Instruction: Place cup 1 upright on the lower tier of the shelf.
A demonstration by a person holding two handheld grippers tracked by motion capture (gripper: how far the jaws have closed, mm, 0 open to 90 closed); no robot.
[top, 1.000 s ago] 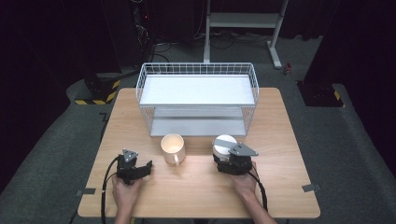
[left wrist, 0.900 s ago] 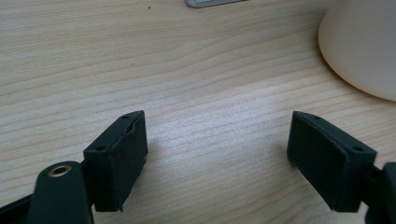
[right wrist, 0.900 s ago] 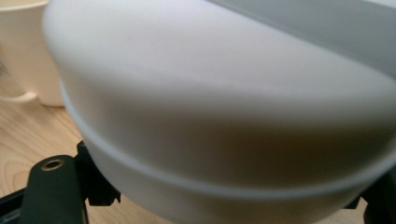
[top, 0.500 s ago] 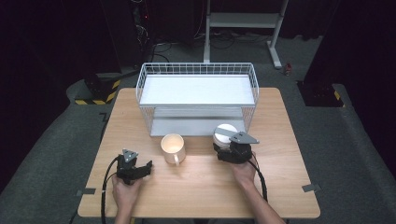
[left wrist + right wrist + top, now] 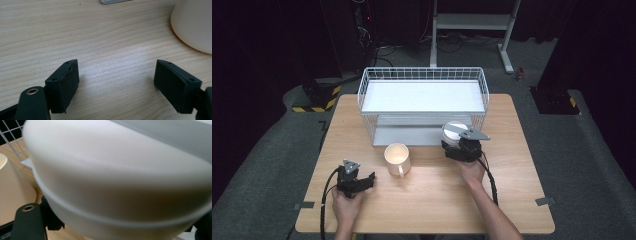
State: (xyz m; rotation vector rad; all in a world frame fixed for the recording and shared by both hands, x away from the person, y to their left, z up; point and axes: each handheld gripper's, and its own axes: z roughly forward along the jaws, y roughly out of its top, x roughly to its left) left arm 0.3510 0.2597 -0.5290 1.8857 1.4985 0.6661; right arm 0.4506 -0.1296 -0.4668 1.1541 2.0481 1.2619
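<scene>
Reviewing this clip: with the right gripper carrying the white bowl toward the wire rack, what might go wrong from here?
1. The right gripper holds the white bowl close to the wire rack; the bowl may knock the rack's front wires or lower shelf edge.
2. In the right gripper view the bowl bulges well beyond the jaws, so it could tilt or slip.
3. The cream mug stands nearby; a sideways swing might clip it.

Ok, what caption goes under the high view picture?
Right gripper holds a white bowl by the wire rack; mug waits, left gripper open.
</scene>
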